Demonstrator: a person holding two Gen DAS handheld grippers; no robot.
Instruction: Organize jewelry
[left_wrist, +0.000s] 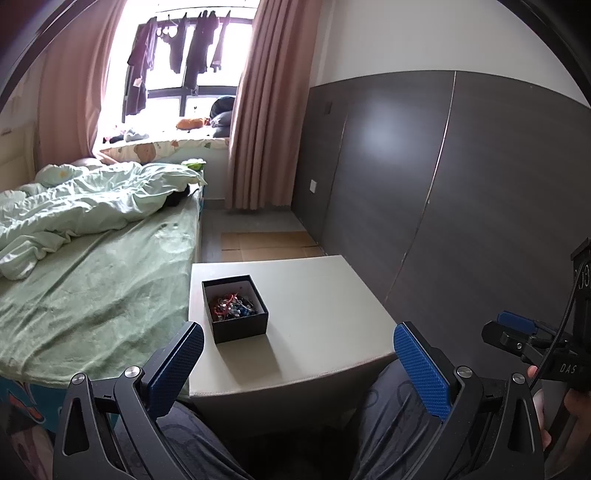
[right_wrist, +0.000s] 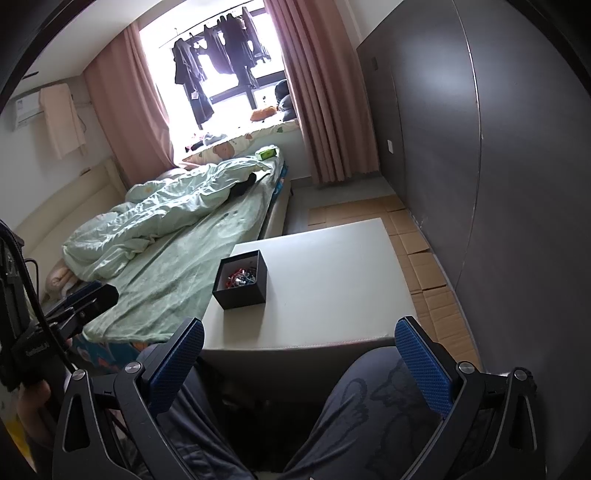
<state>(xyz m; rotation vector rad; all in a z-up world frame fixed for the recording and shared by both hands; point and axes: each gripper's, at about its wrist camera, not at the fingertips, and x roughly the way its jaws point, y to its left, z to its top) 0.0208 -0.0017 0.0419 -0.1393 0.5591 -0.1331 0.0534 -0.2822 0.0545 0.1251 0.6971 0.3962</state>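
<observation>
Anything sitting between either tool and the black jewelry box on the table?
Nothing visible. Both tools, left and right, are open and held back over the person's lap, and only bare white table lies before the black box of tangled jewelry.

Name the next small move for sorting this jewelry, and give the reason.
Probably bring the left gripper forward over the black box. Both grippers are open and empty, held back above the person's lap, and the tangled jewelry sits in the box on the white table, nearer the left side.
</observation>
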